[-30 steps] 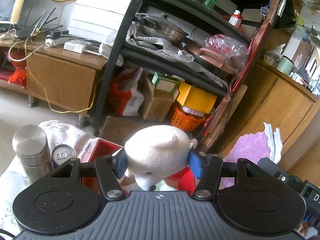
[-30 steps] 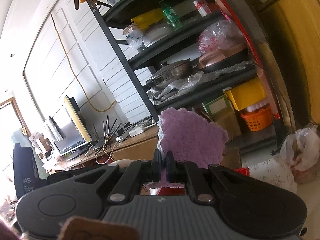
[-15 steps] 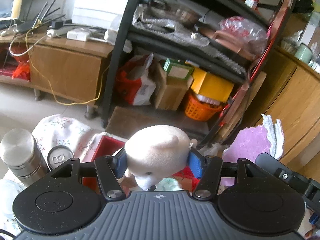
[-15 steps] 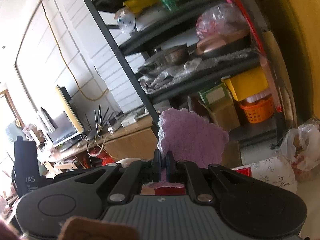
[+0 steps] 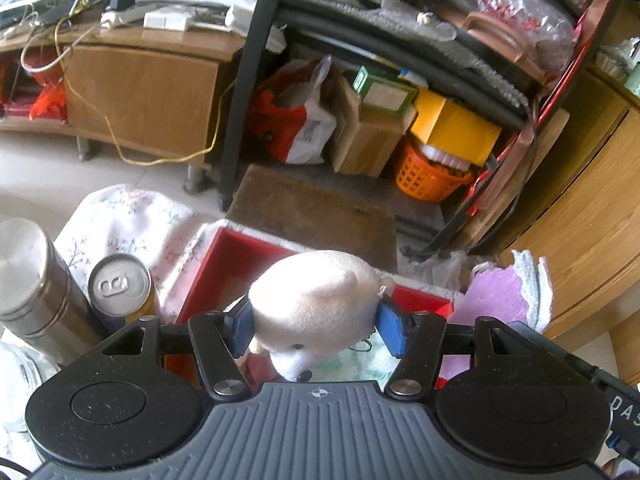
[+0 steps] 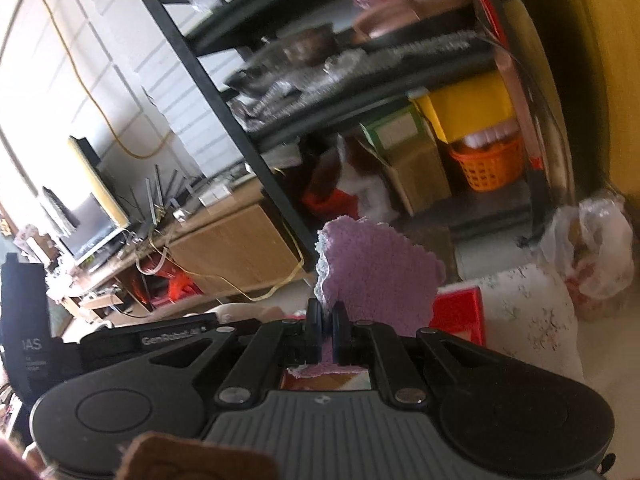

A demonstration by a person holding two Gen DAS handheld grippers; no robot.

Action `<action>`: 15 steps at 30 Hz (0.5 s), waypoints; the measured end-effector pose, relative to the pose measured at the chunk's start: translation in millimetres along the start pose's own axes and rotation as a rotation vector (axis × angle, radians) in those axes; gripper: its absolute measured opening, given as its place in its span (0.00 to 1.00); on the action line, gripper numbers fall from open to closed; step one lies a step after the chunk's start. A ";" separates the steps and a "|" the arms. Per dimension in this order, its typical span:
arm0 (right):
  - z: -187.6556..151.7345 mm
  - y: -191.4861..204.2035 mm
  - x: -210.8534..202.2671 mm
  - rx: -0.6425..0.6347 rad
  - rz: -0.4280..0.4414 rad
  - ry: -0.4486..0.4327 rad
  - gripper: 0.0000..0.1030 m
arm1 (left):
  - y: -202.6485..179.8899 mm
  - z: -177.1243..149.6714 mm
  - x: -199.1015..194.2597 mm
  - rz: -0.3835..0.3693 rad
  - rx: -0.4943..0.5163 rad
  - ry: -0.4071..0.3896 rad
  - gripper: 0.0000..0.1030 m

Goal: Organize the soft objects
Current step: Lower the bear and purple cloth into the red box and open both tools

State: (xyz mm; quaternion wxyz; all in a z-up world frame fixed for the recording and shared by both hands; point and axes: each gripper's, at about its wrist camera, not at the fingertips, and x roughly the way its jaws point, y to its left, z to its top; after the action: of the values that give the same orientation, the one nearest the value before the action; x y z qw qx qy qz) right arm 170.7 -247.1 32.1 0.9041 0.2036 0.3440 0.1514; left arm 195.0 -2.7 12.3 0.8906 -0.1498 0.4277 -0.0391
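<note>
— While both hands are loaded, which one sits closer to the red box?

— By my reading, the left. The left gripper has its blue pads pressed on either side of the plush toy, a pale, rounded animal hanging nose-down between them. Seen from the left wrist, the open box lies directly ahead of and below the toy, its red inner wall showing just past the toy's back.

— And the other hand?

— The right gripper has its jaws brought together on the lower edge of the purple cloth, which stands up from the fingers like a flap. From the right wrist view only a corner of the box shows, off to the right of the cloth — so that hand looks to be beside the box rather than over it.

— So what does the drop turn on?

— On the toy being above the opening, not above the rim. The box's long side seems to run across the left view, with the drink can and steel flask standing just beside its left wall on the floral tablecloth. I'd judge the toy needs to go down and a little forward; drifting left risks knocking the can.

— Is anything in the box already?

— Too hidden behind the gripper body to say.
</note>
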 end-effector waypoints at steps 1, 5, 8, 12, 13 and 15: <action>-1.3 -1.2 2.7 0.002 -0.003 0.011 0.00 | 0.6 -0.3 2.3 0.003 -0.001 0.008 0.60; -7.2 -3.0 14.5 -0.008 -0.018 0.061 0.00 | 2.3 -2.0 10.0 0.010 0.006 0.036 0.64; -10.3 -3.4 20.2 -0.003 -0.016 0.083 0.00 | 1.6 -3.5 13.6 0.010 0.011 0.052 0.71; -10.9 -2.7 17.3 -0.008 -0.038 0.069 0.00 | 1.1 -3.5 12.4 0.024 0.019 0.043 0.77; -10.7 -3.1 16.4 -0.005 -0.038 0.065 0.00 | 1.1 -3.5 12.3 0.024 0.019 0.044 0.78; -10.2 -4.8 13.6 -0.003 -0.037 0.063 0.01 | 1.9 -5.0 12.1 0.023 0.018 0.055 0.80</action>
State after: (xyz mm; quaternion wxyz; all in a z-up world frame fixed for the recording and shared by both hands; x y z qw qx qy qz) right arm 174.0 -242.9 15.3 0.8958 0.1912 0.3756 0.1414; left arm 198.7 -4.5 -0.4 0.8803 -0.1358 0.4532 -0.0368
